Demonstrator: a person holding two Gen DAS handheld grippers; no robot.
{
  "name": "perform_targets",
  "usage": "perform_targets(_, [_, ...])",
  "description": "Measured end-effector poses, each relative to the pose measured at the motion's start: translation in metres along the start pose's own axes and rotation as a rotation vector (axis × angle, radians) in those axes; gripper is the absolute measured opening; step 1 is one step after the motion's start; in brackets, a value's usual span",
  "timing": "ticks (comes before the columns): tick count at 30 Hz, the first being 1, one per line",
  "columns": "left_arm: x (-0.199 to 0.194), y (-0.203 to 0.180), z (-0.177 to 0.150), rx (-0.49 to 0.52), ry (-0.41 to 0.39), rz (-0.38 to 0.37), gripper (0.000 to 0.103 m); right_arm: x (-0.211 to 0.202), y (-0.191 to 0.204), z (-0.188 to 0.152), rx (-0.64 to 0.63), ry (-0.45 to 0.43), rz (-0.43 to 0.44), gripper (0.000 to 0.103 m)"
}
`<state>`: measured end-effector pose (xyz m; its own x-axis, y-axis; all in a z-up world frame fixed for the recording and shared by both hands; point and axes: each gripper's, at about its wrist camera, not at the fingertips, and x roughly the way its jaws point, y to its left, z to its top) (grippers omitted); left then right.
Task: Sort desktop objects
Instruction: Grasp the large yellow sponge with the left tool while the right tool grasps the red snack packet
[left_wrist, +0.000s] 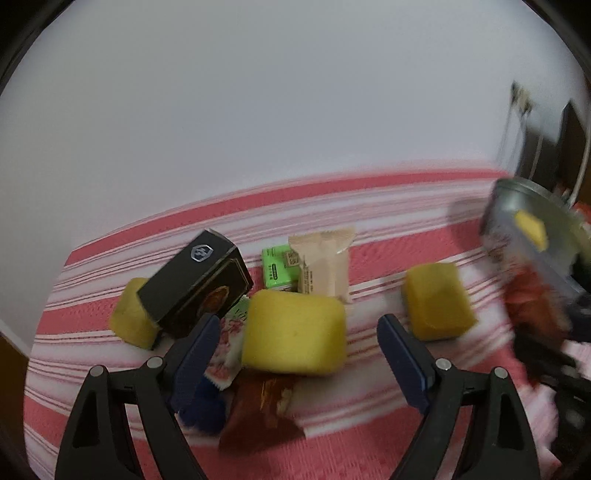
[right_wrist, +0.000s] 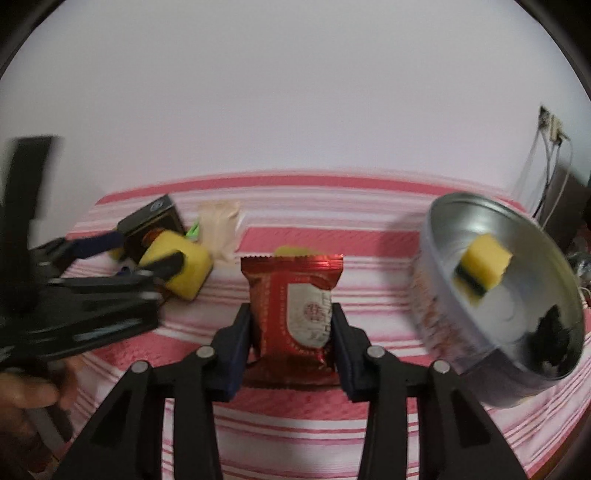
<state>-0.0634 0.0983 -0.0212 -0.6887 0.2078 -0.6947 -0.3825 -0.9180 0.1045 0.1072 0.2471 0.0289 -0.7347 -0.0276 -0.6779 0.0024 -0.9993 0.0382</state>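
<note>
My left gripper (left_wrist: 299, 328) is open, its jaws standing either side of a yellow sponge (left_wrist: 295, 330) that lies on a heap of snack packets. A black box (left_wrist: 197, 284) leans on another yellow sponge (left_wrist: 131, 314) at the left. A third yellow sponge (left_wrist: 437, 301) lies to the right. My right gripper (right_wrist: 291, 317) is shut on a red snack packet (right_wrist: 293, 310), held upright above the cloth. A round metal tin (right_wrist: 517, 291) at the right holds a yellow sponge piece (right_wrist: 484, 271). The left gripper also shows in the right wrist view (right_wrist: 147, 254).
A pink and white striped cloth (left_wrist: 369, 229) covers the table. A beige packet (left_wrist: 327, 264), a green packet (left_wrist: 279, 267), a brown packet (left_wrist: 262, 413) and a pink-patterned packet (left_wrist: 227, 354) lie in the heap. A white wall stands behind. Cables (right_wrist: 546, 166) hang at the far right.
</note>
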Motion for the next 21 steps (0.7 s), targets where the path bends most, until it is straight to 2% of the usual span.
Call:
perform_targets(4, [0.034,-0.006,-0.002,0.016,0.081,0.047,0.088,0.003,-0.003,-0.003,0.009,0.023,0.017,0.041])
perform_targets(5, [0.040,-0.005,-0.005,0.006,0.091,0.042,0.087,0.006,-0.001,-0.003,0.008,0.029,0.020,0.041])
perform_targets(6, [0.042,-0.002,-0.006,-0.005,0.089,0.042,0.080,0.006,-0.002,-0.003,-0.003,0.029,0.026,0.041])
perform_targets(7, [0.041,-0.001,-0.008,-0.007,0.062,0.059,0.073,0.007,-0.002,-0.003,-0.003,0.031,0.028,0.041])
perform_targets(12, [0.034,0.009,-0.009,-0.042,0.036,0.031,0.072,0.009,-0.004,-0.004,0.003,0.038,0.034,0.041])
perform_targets(18, [-0.011,0.014,-0.014,-0.079,-0.059,0.011,0.072,0.005,0.003,-0.004,-0.001,0.030,0.027,0.041])
perform_targets(21, [-0.032,0.012,-0.015,-0.087,-0.093,-0.017,0.072,-0.003,0.005,-0.001,-0.019,0.000,0.004,0.041])
